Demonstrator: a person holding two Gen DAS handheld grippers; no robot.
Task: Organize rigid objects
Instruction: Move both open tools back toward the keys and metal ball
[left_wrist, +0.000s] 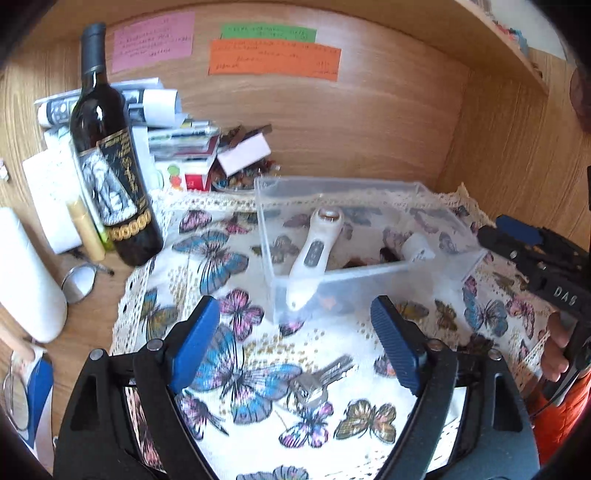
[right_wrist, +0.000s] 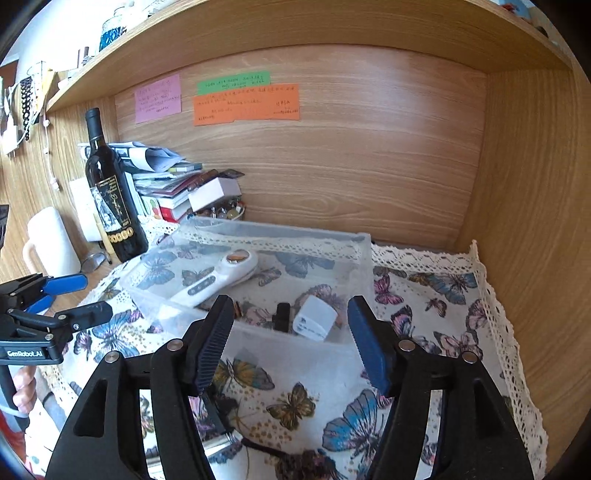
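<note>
Sorting partly done: clear bin (left_wrist: 369, 229) on the butterfly cloth (left_wrist: 258, 354) already holds a white handheld device (left_wrist: 314, 247) and white plug (right_wrist: 316, 317). Keys (left_wrist: 317, 380) lie outside, near the left gripper (left_wrist: 301, 347). Both left and right gripper (right_wrist: 291, 347) gape, empty.

Wine bottle (left_wrist: 107, 155), paper stack (right_wrist: 162, 173)

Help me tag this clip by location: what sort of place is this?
Most likely a home desk nook: wood-panelled walls with sticky notes, a stack of books and papers, and a wine bottle beside a butterfly tablecloth.
</note>
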